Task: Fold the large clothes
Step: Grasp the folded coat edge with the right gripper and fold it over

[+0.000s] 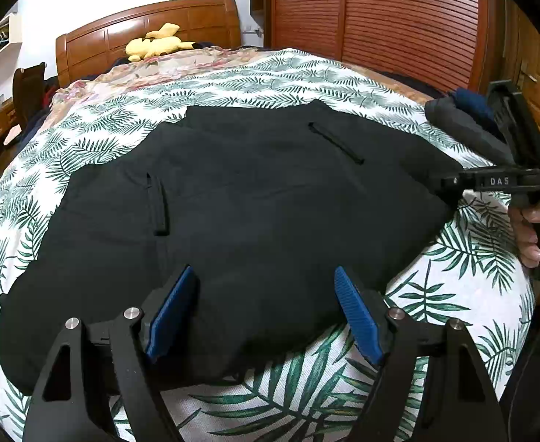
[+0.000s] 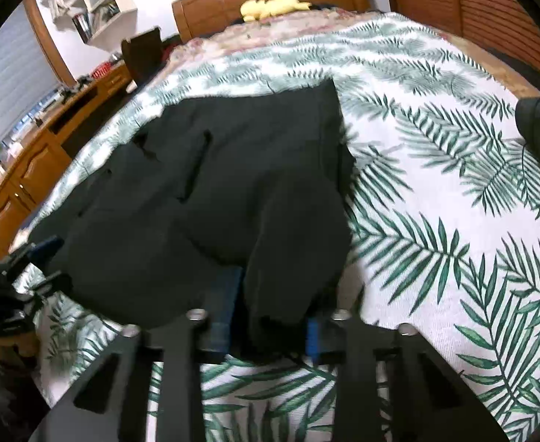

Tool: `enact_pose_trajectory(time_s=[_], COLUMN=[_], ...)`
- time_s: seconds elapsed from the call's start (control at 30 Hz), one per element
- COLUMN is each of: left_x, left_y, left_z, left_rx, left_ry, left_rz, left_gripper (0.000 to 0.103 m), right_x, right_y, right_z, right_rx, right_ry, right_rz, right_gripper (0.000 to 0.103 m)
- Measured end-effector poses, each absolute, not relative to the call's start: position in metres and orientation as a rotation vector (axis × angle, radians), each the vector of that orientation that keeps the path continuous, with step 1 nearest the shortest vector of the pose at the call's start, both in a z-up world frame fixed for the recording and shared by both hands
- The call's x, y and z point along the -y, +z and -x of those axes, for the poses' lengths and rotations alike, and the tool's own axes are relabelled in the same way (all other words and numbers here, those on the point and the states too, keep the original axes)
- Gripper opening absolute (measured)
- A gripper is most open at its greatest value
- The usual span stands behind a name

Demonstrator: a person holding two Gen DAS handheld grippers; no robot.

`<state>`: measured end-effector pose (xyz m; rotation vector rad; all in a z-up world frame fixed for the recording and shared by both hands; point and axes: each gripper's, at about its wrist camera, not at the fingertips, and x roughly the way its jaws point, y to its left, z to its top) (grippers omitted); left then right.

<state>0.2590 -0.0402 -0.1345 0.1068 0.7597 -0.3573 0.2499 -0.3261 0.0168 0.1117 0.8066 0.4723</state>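
- The black garment (image 1: 233, 199) lies spread across the leaf-print bedspread (image 1: 454, 294), near the foot of the bed; from the pockets it looks like trousers or a jacket, and I cannot tell which.
- The left gripper (image 1: 266, 313) stands with its blue pads well apart over the near hem, pressing nothing; if it shuts from here it may pinch only the top layer, or catch the bedspread too, so the fold would drag the cover.
- Middle: the cloth is bunched in soft ridges; a fold carried over them would likely trap creases.
- The right gripper (image 2: 270, 316) has a lump of the garment's right corner between its pads, and seems clamped on it, though blur softens the view; the bite looks thick and uneven, so layers could slip out on lifting.
- With only one side held, a pull from the right could skew the whole garment; the dark clothes (image 1: 461, 121) at the far right could get swept along.
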Motion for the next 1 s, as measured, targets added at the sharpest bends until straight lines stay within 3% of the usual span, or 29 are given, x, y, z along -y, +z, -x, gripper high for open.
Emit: enact_pose_trajectory(time_s=[0.17,0.4,0.87,1.0], left_x=[0.029,-0.008,-0.097,-0.113], left_y=[-0.128,-0.115,-0.100,-0.100], left_z=[-0.252,-0.240,-0.217,-0.212], left_rx=[-0.736,-0.704,-0.648,-0.645], left_ry=[-0.352,-0.321,-0.215,-0.174], left_rz=[-0.092,-0.045,0.053,0.067], left_gripper=[0.079,0.079,0.079,0.079], right_x=[0.322,0.299,0.122,0.082], right_y=[0.036,0.067,0.129,0.117], right_z=[-0.241,-0.229,-0.198,-0.212], right_rx=[-0.714,-0.599,-0.465,-0.533], right_ry=[0.475,0.530,0.802,0.870], right_rz=[-0.124,-0.164,0.104,0.114], right_gripper=[0.018,0.016,0.013,0.014])
